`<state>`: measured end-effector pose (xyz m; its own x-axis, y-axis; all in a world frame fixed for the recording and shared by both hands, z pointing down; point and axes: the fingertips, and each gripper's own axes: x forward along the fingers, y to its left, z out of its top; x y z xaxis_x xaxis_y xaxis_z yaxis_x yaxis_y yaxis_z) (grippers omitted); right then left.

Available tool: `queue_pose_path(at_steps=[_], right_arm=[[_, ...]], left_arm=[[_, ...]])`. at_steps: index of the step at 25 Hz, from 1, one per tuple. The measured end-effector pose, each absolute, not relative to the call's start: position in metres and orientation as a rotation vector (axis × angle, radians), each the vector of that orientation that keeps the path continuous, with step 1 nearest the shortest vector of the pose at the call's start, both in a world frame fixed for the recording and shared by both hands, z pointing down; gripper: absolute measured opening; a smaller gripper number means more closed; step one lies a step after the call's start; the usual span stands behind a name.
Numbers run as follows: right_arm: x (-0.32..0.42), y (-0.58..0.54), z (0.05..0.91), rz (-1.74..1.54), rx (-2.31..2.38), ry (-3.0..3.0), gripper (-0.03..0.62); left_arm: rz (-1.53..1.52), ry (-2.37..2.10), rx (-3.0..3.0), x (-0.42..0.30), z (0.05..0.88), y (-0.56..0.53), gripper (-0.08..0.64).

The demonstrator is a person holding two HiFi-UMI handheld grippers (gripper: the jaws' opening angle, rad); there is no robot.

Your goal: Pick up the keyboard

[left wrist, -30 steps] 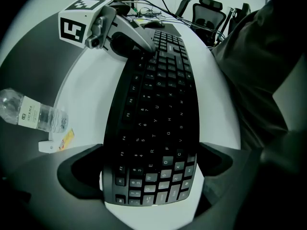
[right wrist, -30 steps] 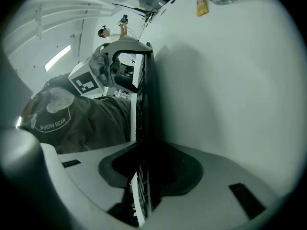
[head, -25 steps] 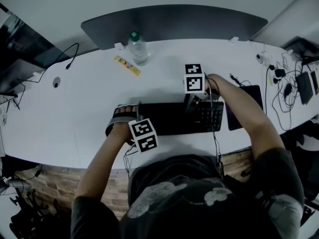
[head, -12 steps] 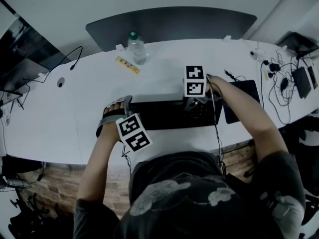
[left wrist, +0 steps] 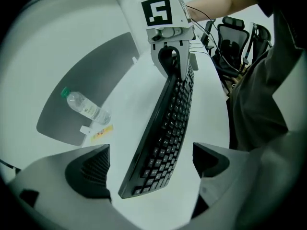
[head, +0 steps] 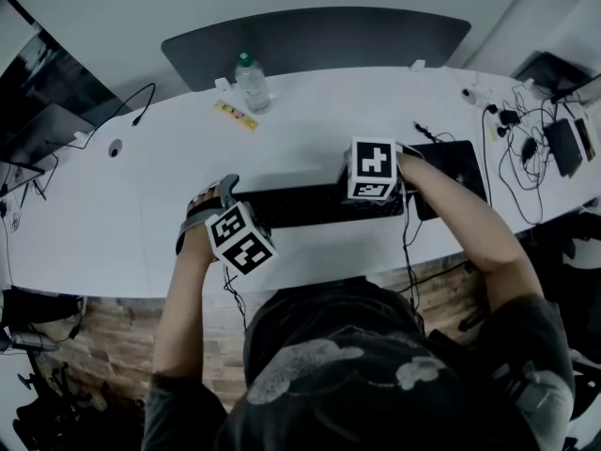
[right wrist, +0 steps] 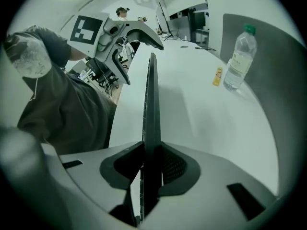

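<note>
Label on the water bottle [head: 249, 81]: too small to read. The black keyboard [head: 300, 205] is held above the white desk [head: 122, 224], long axis left to right, tilted on edge, keys toward the person. Right gripper [right wrist: 151, 164] clamps its right end. Left gripper [left wrist: 148, 164]: jaws wide and closing, left end between them, pads clear.

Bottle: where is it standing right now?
In the head view the bottle stands left of centre at the table's far edge, beside a yellow strip.
</note>
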<state>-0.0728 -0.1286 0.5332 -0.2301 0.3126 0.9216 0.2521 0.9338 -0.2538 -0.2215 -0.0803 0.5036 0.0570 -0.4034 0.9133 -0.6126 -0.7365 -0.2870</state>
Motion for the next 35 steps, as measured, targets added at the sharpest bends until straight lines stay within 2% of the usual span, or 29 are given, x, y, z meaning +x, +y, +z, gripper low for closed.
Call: queue_pose_path(at_steps=[1,3,6,8,10,13,17,20,32,35], right_arm=[[-0.072,-0.129,0.531,0.036,-0.408,-1.831,0.092],[-0.069,-0.131,0.527,-0.02,-0.383,-1.841,0.091],[-0.063,-0.136,0.525,-0.103,-0.349,-1.832,0.089],[-0.062,-0.137,0.525,-0.125,-0.341,-1.832,0.089],[-0.062,-0.135,0.525,-0.13,-0.344,-1.843,0.089],[-0.061,-0.133,0.524,-0.135,-0.349,-1.852,0.087],[-0.05,-0.123,0.525,-0.078,-0.371,-1.811,0.087],[-0.044,-0.12,0.526,-0.076,-0.367,-1.79,0.087],[-0.05,-0.128,0.52,-0.214,-0.309,-1.814,0.09],[-0.052,-0.126,0.52,-0.224,-0.311,-1.836,0.091]], left_arm=[[1.757,-1.082,2.154,-0.221,0.5,-0.083,0.517],[1.759,-1.162,2.169,-0.22,0.491,-0.089,0.379],[1.758,-1.18,2.174,-0.216,0.487,-0.091,0.325],[1.772,-1.16,2.177,-0.211,0.488,-0.09,0.242],[1.803,-1.112,2.183,-0.205,0.492,-0.088,0.202],[1.852,-1.031,2.21,-0.193,0.498,-0.09,0.204],[1.918,-0.841,2.237,-0.18,0.512,-0.09,0.27],[1.964,-0.699,2.259,-0.167,0.524,-0.089,0.295],[2.069,-0.411,2.234,-0.135,0.568,-0.096,0.296],[2.062,-0.42,2.246,-0.128,0.574,-0.098,0.273]])
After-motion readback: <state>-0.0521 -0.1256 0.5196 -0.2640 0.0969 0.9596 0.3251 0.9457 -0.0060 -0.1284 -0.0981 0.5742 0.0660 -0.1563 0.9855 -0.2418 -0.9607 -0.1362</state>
